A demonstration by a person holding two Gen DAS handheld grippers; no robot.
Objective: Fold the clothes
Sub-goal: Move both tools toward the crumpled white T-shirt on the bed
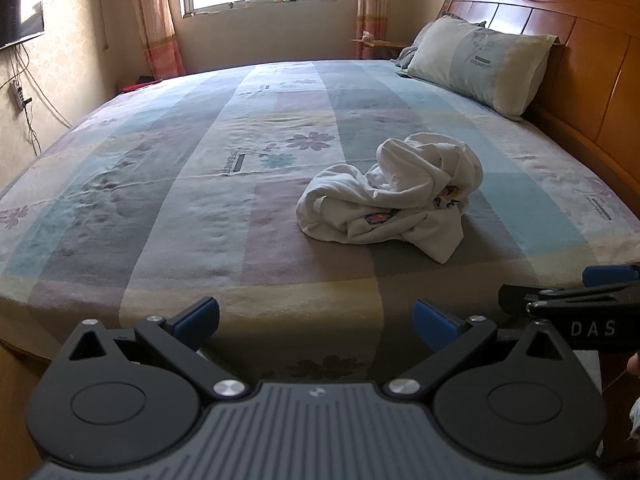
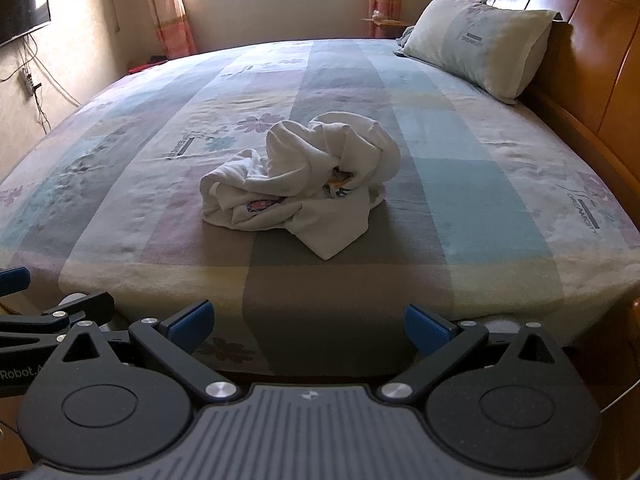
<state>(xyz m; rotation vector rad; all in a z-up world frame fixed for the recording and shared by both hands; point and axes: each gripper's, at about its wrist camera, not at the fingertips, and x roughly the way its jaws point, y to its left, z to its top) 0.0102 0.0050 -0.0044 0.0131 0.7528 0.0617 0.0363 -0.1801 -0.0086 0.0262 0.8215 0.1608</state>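
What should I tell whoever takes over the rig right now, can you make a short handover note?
Left gripper: open, empty, held short of the near edge of the bed.
Right gripper: open, empty, also short of the near edge.
White shirt: a crumpled heap with a print partly showing, lying on the bed ahead of both grippers, touched by neither.
Pillow: at the headboard, clear of the shirt.
Done: nothing folded yet.
Left: pick up the shirt, spread it flat, then fold it.
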